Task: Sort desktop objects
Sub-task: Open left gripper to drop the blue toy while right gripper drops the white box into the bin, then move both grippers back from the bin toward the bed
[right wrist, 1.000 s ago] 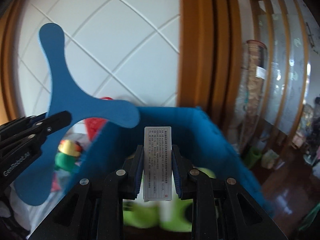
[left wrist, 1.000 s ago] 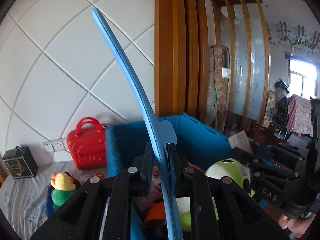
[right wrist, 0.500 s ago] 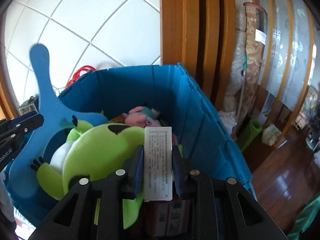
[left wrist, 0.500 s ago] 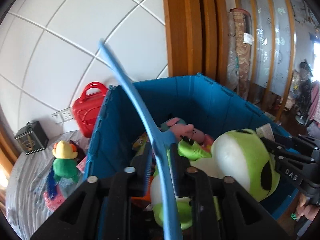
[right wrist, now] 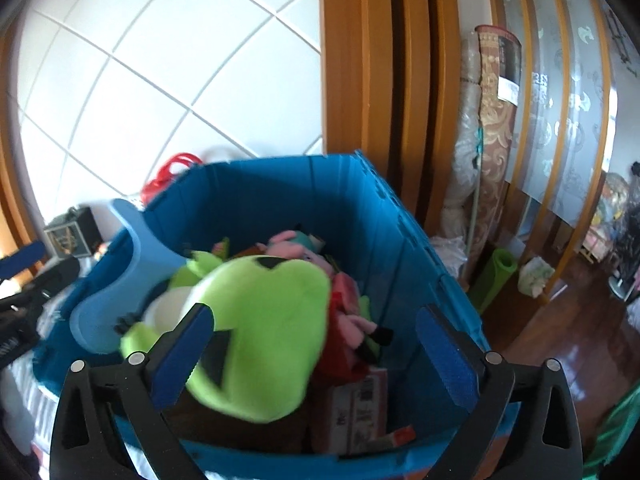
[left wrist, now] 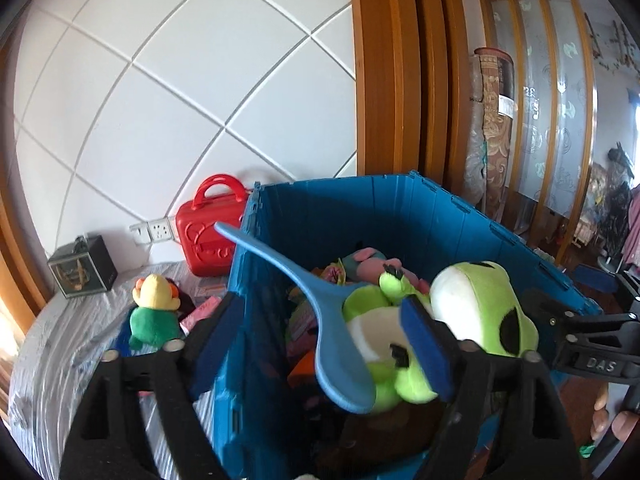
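A blue storage bin stands in front of both grippers, full of soft toys. My left gripper has its jaws opening wide. The blue foam boomerang lies loose between them, resting on the green frog plush with one arm over the bin's left rim. My right gripper hangs over the bin, its jaws also opening, with nothing between its pads. The white printed box is out of sight. A reddish carton lies in the bin below.
Left of the bin, on a grey-covered surface, are a red case, a yellow-green duck plush and a small dark box. A tiled wall and wooden posts rise behind. A rolled rug stands at right.
Both grippers sank toward the bin and opened. The left let go of the blue boomerang, which dropped onto the frog plush. The right let go of the white box, now gone from view.
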`<state>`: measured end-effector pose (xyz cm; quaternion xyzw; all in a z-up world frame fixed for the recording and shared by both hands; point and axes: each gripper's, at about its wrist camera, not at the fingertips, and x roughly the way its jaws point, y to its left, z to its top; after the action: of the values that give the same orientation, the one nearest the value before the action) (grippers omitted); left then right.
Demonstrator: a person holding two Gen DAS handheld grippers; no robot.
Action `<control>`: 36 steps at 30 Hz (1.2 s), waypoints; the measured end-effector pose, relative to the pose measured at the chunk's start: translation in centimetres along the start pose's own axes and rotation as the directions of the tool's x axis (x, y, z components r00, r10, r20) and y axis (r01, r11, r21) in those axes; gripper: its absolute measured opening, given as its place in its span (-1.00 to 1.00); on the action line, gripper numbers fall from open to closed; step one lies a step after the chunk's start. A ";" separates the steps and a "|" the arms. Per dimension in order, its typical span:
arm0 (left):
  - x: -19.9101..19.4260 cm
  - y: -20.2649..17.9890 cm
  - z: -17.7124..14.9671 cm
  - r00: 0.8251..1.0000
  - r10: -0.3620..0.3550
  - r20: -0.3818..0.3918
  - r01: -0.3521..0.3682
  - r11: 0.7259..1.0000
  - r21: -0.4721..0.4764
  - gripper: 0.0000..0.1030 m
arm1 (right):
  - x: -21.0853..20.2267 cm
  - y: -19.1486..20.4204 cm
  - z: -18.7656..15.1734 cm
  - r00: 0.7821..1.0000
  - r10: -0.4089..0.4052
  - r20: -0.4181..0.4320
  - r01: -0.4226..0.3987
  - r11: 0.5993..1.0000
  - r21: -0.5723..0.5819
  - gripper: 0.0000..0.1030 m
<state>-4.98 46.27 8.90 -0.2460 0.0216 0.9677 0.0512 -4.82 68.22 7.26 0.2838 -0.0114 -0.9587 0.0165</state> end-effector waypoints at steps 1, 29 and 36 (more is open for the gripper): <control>-0.6 0.4 -0.2 1.000 -0.017 0.007 0.017 1.000 -0.009 0.79 | -0.6 0.4 0.0 1.000 0.005 0.006 -0.005 1.000 0.000 0.99; -11.4 9.2 -5.9 0.995 -0.094 0.015 0.094 0.996 -0.009 1.00 | -11.1 13.8 -6.0 1.000 -0.018 -0.007 0.018 1.000 -0.003 0.99; -11.9 9.5 -6.3 0.994 -0.109 0.007 0.109 0.994 -0.008 1.00 | -11.5 14.0 -7.0 0.999 -0.035 -0.024 0.036 0.999 0.018 0.99</control>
<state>7.30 35.32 9.23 -0.2437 0.0036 0.9644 0.1030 8.93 54.61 8.08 0.2954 -0.0148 -0.9552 -0.0029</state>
